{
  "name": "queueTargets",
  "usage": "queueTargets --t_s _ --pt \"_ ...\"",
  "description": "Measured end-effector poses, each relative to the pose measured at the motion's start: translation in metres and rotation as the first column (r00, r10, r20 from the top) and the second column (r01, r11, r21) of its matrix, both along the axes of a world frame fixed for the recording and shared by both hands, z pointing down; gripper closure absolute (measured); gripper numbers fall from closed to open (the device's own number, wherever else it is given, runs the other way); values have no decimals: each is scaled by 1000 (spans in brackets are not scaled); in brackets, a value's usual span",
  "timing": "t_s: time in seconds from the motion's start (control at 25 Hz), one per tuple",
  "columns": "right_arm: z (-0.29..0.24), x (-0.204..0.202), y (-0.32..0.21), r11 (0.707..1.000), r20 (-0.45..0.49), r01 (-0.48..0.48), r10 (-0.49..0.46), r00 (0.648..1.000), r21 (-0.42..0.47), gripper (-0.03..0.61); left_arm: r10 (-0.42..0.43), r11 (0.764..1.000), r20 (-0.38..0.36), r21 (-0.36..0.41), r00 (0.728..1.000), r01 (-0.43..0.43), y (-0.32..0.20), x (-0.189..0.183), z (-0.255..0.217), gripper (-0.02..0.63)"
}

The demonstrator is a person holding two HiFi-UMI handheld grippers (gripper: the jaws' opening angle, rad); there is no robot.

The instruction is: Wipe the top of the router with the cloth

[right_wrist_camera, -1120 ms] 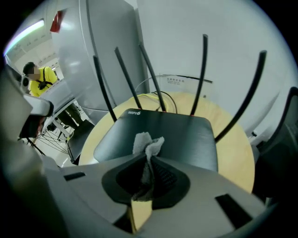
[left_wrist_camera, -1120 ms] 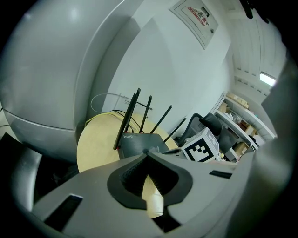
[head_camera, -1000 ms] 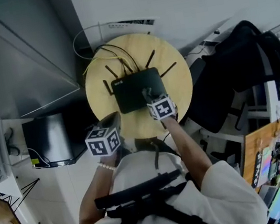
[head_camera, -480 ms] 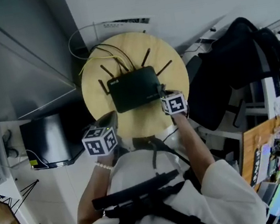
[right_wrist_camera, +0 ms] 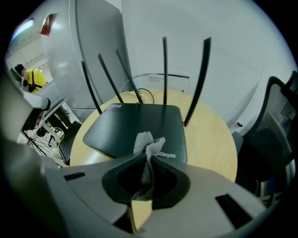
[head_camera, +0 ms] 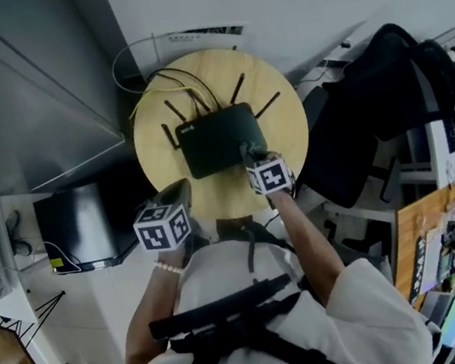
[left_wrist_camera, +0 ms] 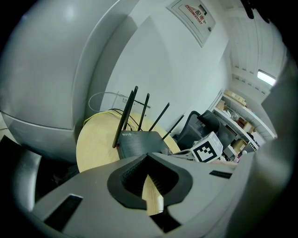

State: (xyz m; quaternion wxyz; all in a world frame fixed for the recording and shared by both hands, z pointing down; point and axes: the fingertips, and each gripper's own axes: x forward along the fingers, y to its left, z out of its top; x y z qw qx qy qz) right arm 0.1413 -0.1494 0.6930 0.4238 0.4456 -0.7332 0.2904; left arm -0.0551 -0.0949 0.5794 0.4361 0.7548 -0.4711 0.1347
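- Furthest left, the left gripper [head_camera: 182,191] hovers over the near edge of the round wooden table [head_camera: 289,136], its jaws pressed together with nothing between them.
- Ahead of it and to its right, the black router [head_camera: 216,140] lies flat on the table, with its antennas [right_wrist_camera: 164,69] raised along the far side.
- Right of that gripper, the right gripper [right_wrist_camera: 148,160] is clamped on a white cloth [right_wrist_camera: 145,141]. The cloth's crumpled end pokes past the jaw tips over the router's top, near its front right corner.
- Beyond the right gripper's right side, off the table, stands a black office chair [head_camera: 386,98].
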Motion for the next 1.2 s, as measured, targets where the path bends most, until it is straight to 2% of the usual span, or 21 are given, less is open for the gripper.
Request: queueTargets --t_s 0.4,0.8,1.0,1.2 --pt "-6 -88 21 988 66 154 -154 986 6 538 -23 1000 8 -1 1000 23 8 -15 -1 617" --pt "-2 -157 43 959 111 282 -278 954 -23 538 -51 999 13 -2 999 51 12 -30 -2 617" --pt "-7 -166 45 953 138 303 -297 945 -20 538 -51 999 13 1 999 51 9 -33 -3 617" --pt "-22 -124 25 980 144 197 -196 970 7 538 -26 1000 4 -1 1000 26 1 -23 -1 617"
